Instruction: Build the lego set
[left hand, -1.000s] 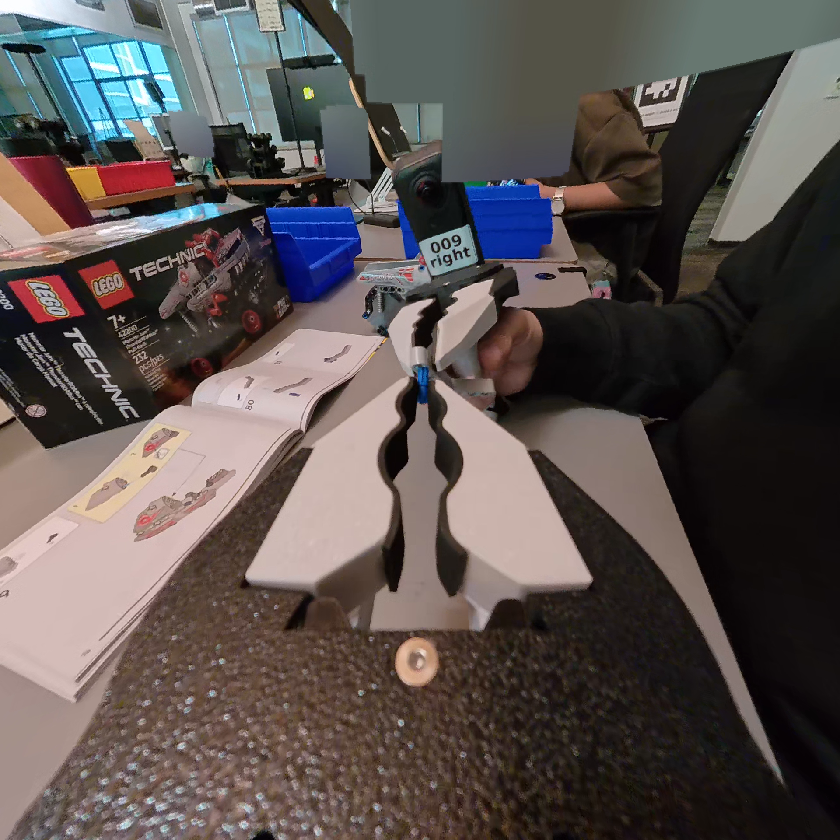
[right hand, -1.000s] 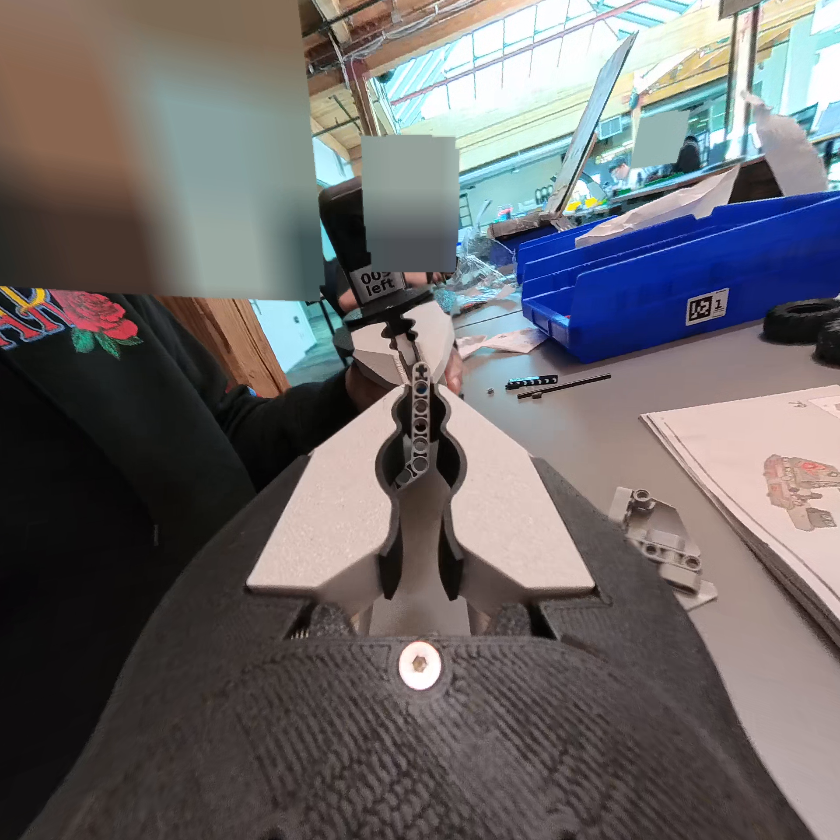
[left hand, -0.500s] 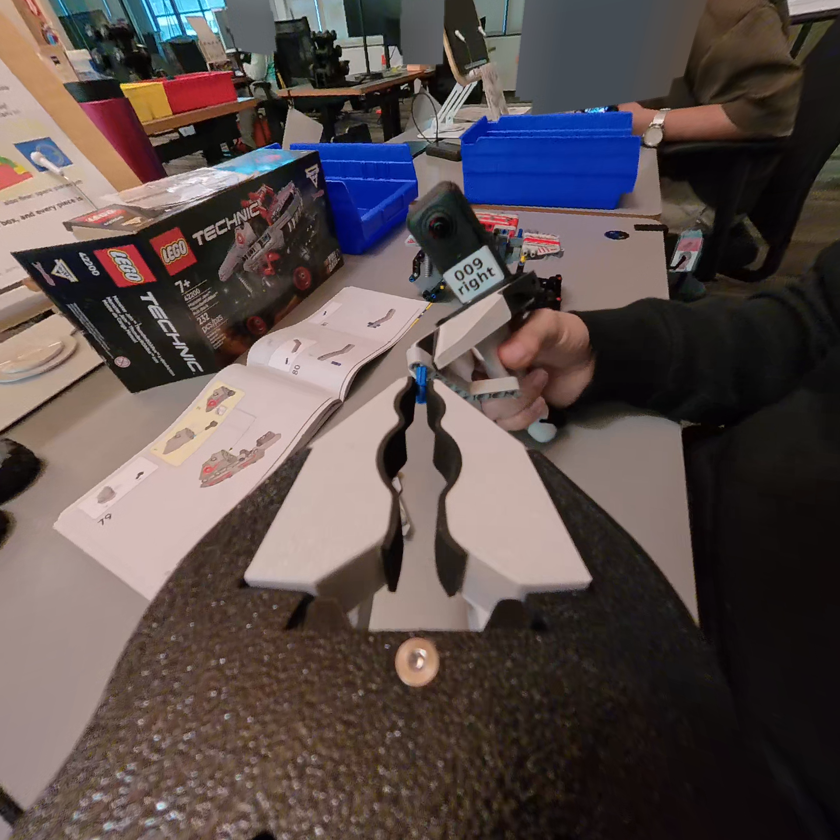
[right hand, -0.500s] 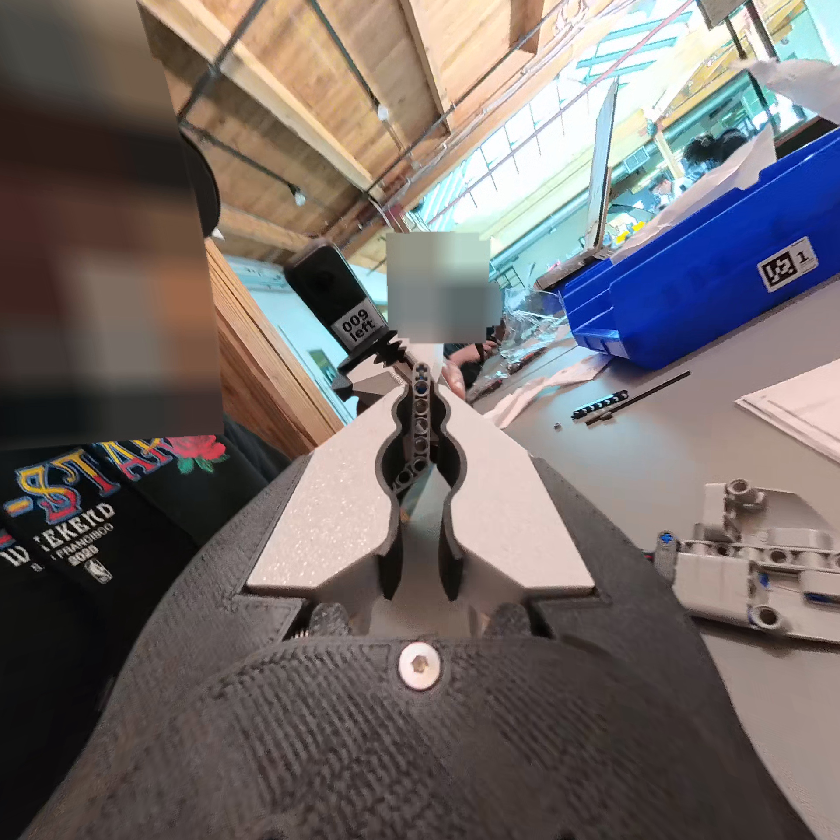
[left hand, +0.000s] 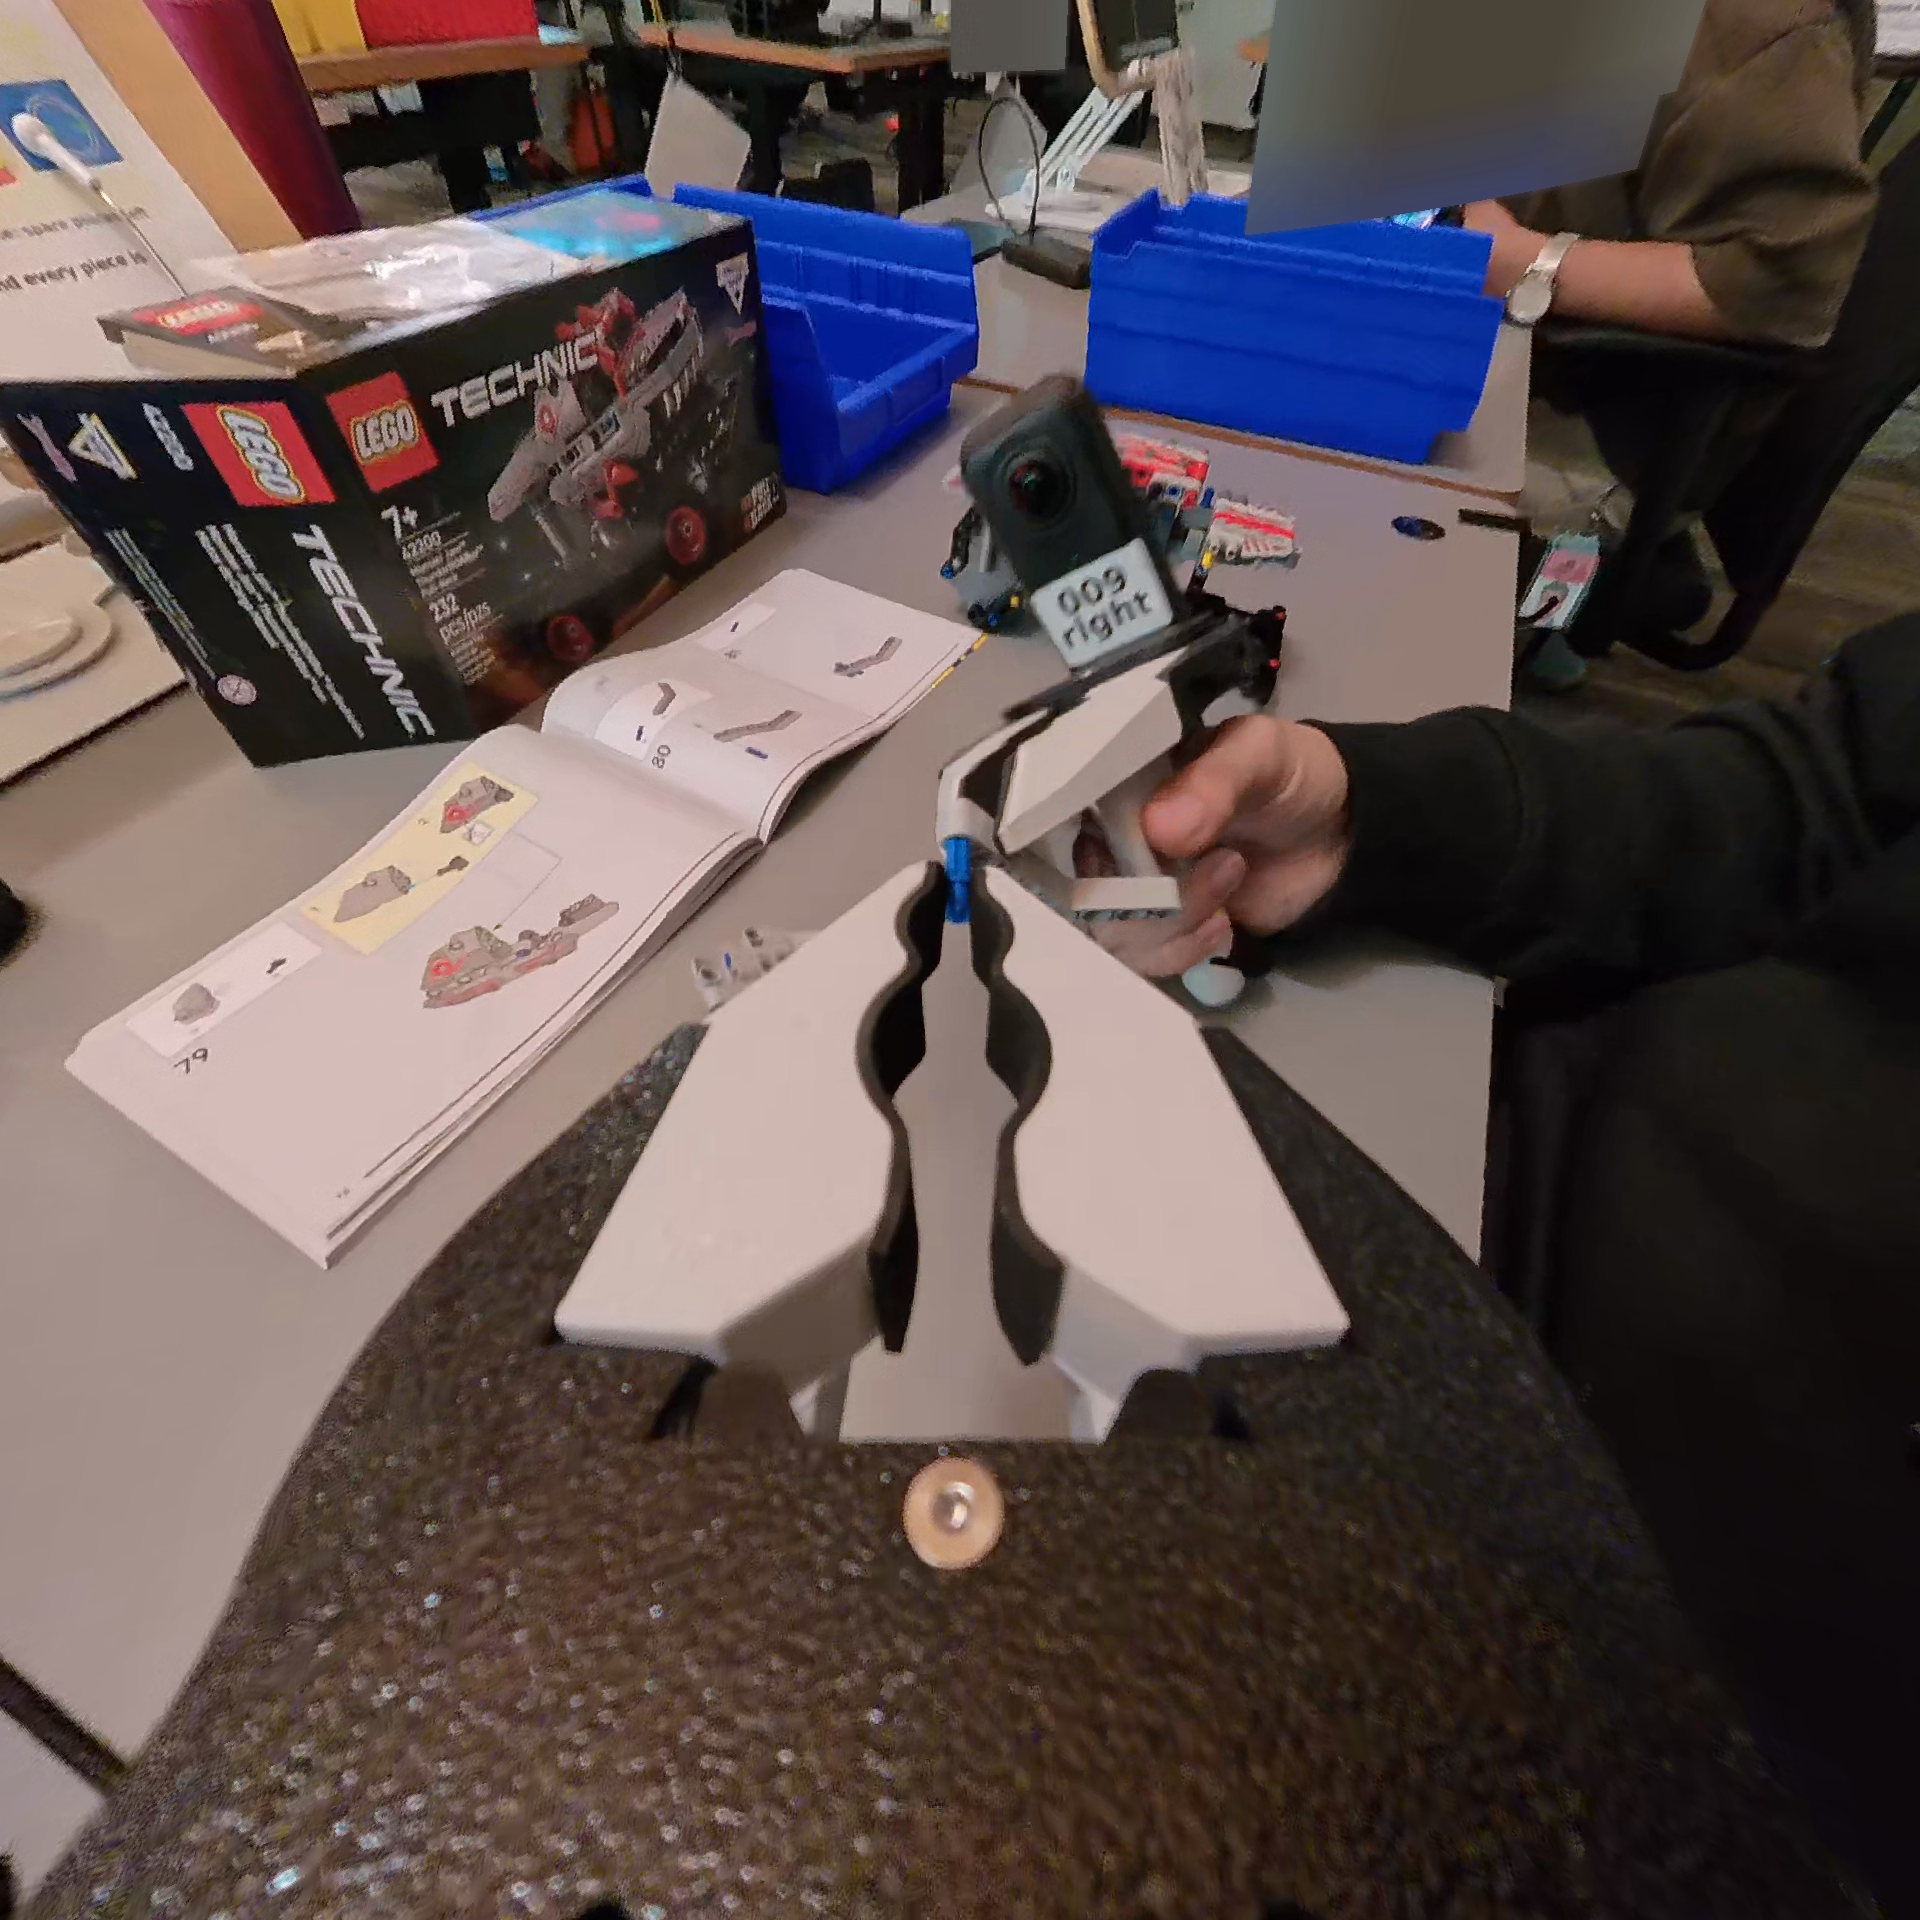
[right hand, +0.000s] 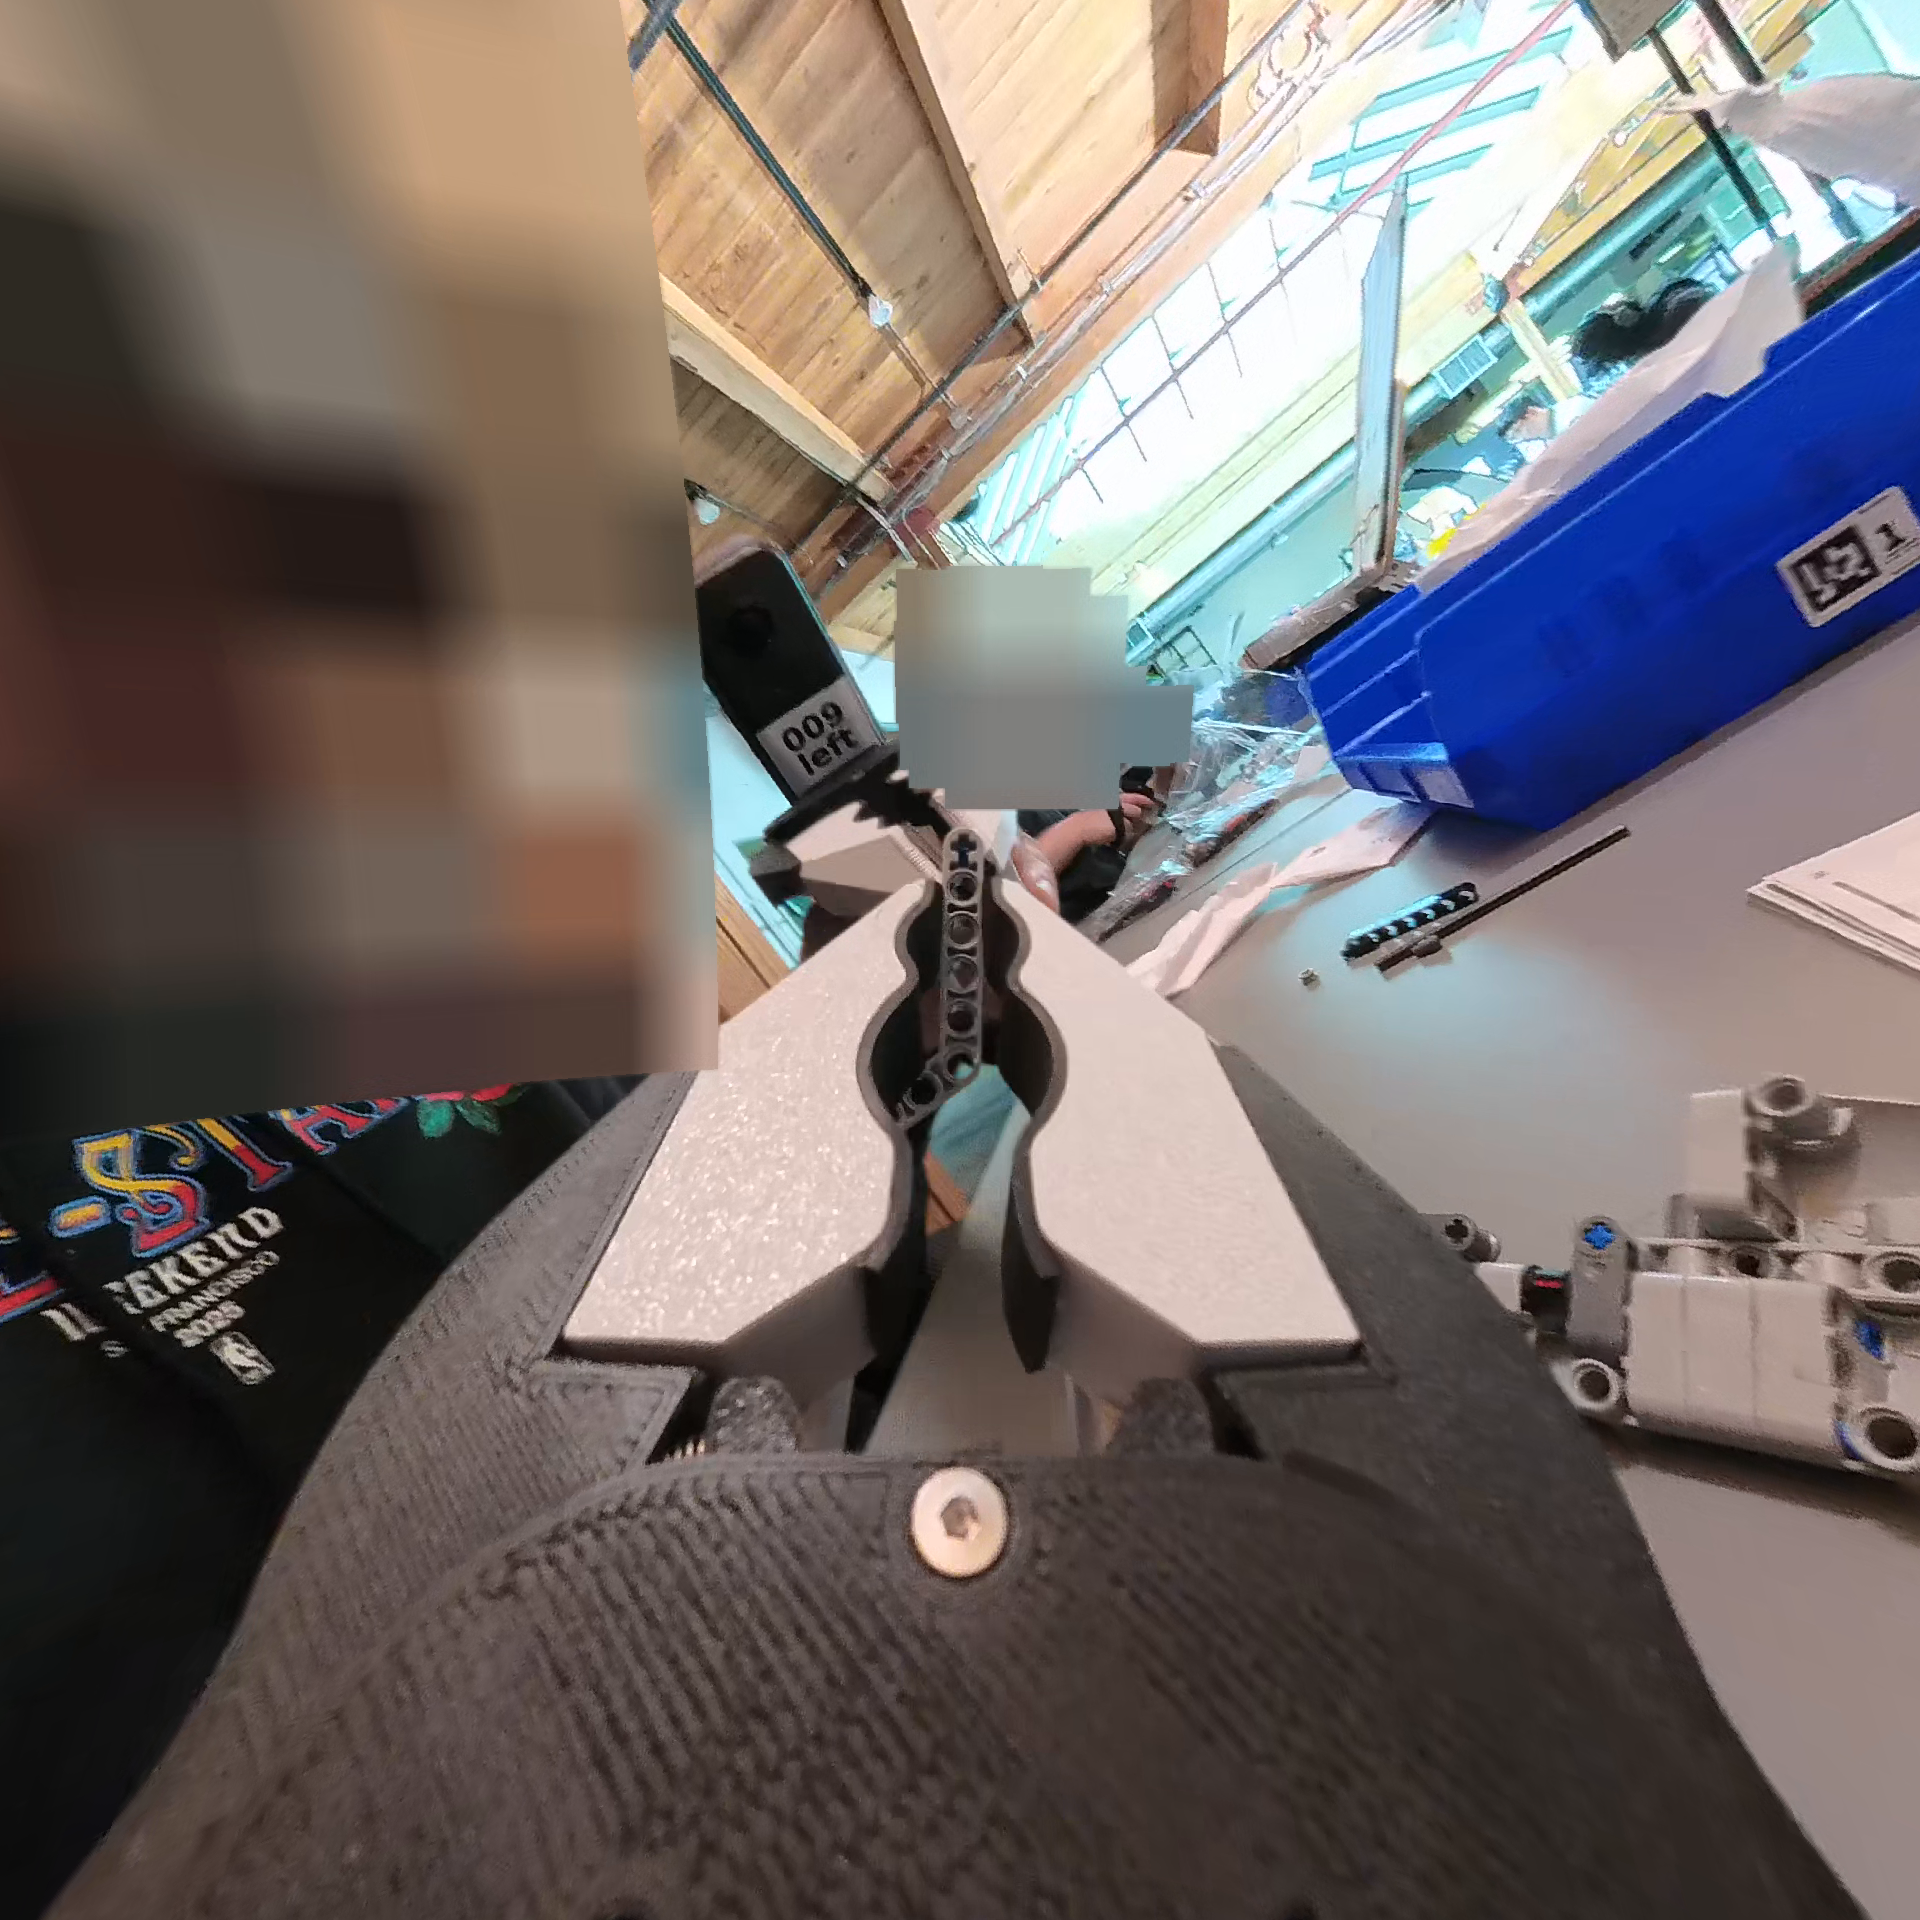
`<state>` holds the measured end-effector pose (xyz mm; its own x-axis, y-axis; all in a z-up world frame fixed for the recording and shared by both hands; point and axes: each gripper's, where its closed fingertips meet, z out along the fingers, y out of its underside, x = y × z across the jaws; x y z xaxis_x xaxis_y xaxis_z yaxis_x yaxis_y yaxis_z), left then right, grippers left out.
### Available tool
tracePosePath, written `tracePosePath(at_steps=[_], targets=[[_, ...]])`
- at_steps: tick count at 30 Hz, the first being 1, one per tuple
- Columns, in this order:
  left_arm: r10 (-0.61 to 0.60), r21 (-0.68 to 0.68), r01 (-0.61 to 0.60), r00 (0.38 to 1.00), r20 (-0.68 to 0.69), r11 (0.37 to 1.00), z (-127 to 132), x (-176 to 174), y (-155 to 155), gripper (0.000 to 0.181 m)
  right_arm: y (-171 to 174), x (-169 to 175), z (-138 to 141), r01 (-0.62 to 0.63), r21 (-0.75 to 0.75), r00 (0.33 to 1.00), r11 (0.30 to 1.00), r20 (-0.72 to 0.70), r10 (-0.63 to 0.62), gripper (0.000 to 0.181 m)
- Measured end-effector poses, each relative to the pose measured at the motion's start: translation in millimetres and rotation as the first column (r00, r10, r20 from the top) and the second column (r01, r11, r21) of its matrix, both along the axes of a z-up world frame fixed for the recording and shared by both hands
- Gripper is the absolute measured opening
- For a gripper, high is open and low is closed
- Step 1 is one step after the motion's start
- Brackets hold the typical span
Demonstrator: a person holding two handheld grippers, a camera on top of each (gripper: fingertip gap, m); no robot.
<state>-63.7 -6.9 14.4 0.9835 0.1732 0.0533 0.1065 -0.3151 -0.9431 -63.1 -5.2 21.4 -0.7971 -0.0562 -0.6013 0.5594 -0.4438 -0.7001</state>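
Note:
In the left wrist view my left gripper (left hand: pixel 956 896) is shut on a small blue pin (left hand: pixel 956 883) at its fingertips. The pin sits at the end of a dark grey lego beam (right hand: pixel 961 977) with a row of holes. My right gripper (right hand: pixel 961 896) is shut on that beam and holds it upright. The two grippers meet tip to tip above the grey table (left hand: pixel 208 1299). The right gripper (left hand: pixel 966 821) shows in the left wrist view, held by a hand (left hand: pixel 1236 831). The left gripper (right hand: pixel 904 831) shows just beyond the beam in the right wrist view.
An open instruction booklet (left hand: pixel 499 904) and the black lego box (left hand: pixel 416 520) lie left. Two blue bins (left hand: pixel 873 312) (left hand: pixel 1288 312) and a partial build (left hand: pixel 1226 520) stand behind. A light grey assembly (right hand: pixel 1766 1340), a black beam (right hand: pixel 1413 930) and a thin axle (right hand: pixel 1507 894) lie on the table. My left and right fingertips are right by each other.
Both grippers stay joined at the pin. The right gripper has tilted upward and the grey assembly now sits closer to it. The left gripper has pitched down toward the table.

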Motion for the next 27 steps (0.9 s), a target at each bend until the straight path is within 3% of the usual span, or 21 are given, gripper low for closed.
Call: tracePosePath(at_steps=[1,11,18,22,27], targets=[[0.0,-0.021,0.0,1.0,-0.011,1.0,-2.0,-0.2,-1.2,0.002,-1.6,-0.3,-2.4,0.016,0.038,1.0,0.999,-0.019,-0.016,0.005],[-0.066,-0.204,0.006,0.955,-0.291,0.979,-19.4,0.1,-1.1,0.001,-4.5,2.3,-24.0,0.111,0.365,0.978,0.924,-0.207,-0.035,0.006],[-0.177,-0.045,0.172,0.964,-0.199,0.984,-18.0,10.8,1.6,0.001,-5.6,12.2,-27.5,0.123,0.544,0.954,0.83,-0.295,0.052,0.006],[-0.152,-0.094,0.132,0.955,-0.253,0.987,-21.3,6.4,1.3,0.002,-5.2,8.8,-29.9,0.16,0.578,0.951,0.801,-0.309,0.033,0.006],[-0.153,-0.081,0.138,0.957,-0.247,0.987,-20.2,6.9,1.0,0.002,-6.2,8.6,-26.5,0.169,0.555,0.948,0.814,-0.316,0.019,0.005]])
